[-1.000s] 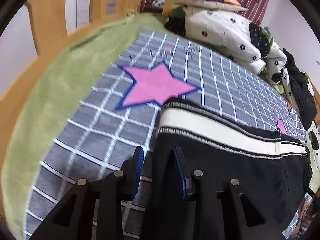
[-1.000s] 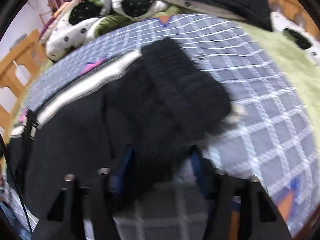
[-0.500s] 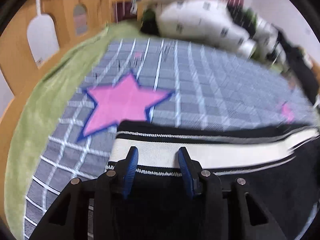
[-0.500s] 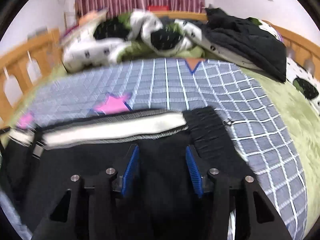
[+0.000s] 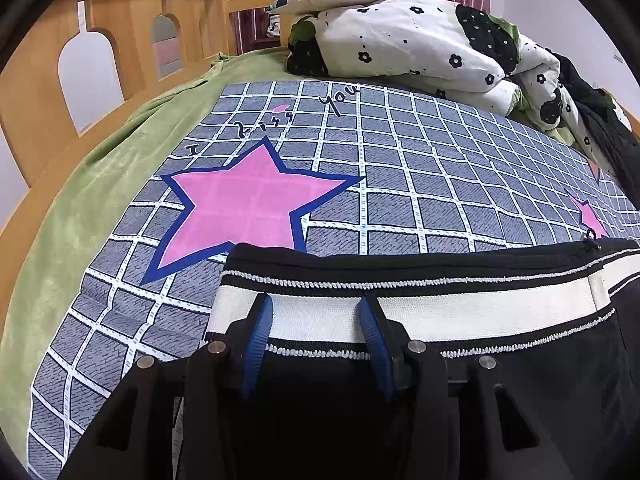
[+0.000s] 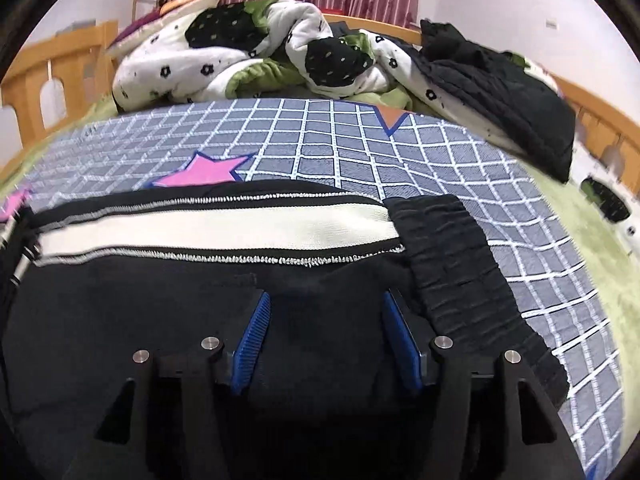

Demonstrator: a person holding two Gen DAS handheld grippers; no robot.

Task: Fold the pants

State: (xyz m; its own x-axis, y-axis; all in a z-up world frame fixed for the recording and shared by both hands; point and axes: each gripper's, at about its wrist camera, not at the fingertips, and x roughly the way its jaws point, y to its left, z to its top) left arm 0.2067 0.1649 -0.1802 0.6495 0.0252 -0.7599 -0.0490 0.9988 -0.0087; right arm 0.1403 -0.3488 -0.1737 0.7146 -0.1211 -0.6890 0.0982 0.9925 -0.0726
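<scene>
Left wrist view is showing me the pants (image 5: pixel 460 308) lying flat on the checked blanket (image 5: pixel 400 168), just below the big pink star (image 5: pixel 240 208), and my left gripper (image 5: pixel 316 320) is hovering with its jaws spread apart, nothing between them, right over the cream stripe (image 5: pixel 440 312) near the hem end. On the right wrist view my right gripper (image 6: pixel 324 320) is likewise released, its blue pads (image 6: pixel 252 340) standing wide over black cloth just beside the gathered waistband (image 6: pixel 452 256). I am judging the garment already halved leg on leg, so the step in hand looks like taking both ends for the crosswise fold. To do it well I am planning to lower each claw until one finger is sliding under every layer, pinch close to the near edge, and lift both ends together so the stripe is not skewing. The long axis is running side to side across both views, waistband pointing toward my right, hems toward my left, with the stripe edge facing the heaped quilt (image 6: pixel 240 52) at the far side of the bed
</scene>
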